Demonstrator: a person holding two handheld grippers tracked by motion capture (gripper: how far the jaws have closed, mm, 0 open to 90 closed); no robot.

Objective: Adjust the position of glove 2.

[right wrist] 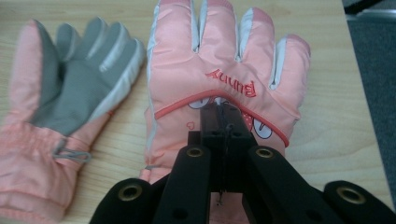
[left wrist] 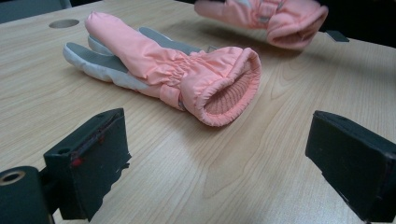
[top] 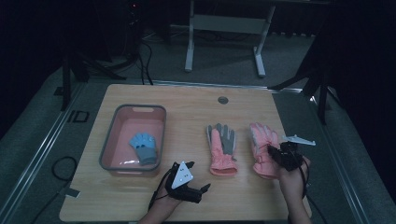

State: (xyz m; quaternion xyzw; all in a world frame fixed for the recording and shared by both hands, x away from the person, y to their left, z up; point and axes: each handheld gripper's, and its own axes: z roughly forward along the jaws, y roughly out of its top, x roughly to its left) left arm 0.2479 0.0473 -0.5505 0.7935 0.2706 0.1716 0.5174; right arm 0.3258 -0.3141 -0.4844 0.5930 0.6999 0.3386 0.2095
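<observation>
Nearest me, by the front edge of the worktop, I have the left hand-held gripper resting low with its jaws spread wide and nothing between them; in the left gripper view the two black pads stand well apart over bare wood, aimed at the open cuff of the palm-up pink glove; toward the front right corner, I have the right hand-held gripper pressed together on the back of the right-hand pink glove; in the right gripper view its jaws meet with a pinch of the pink fabric between them, just below the stitched word on that glove; this glove lies back-up near the right edge, fingers pointing to the far edge; just beside it, toward the middle, the palm-up glove shows its grey palm, the two apart; farther left, a pink bin with a grey rim sits near the left edge, and a small blue and grey glove lies inside it.
</observation>
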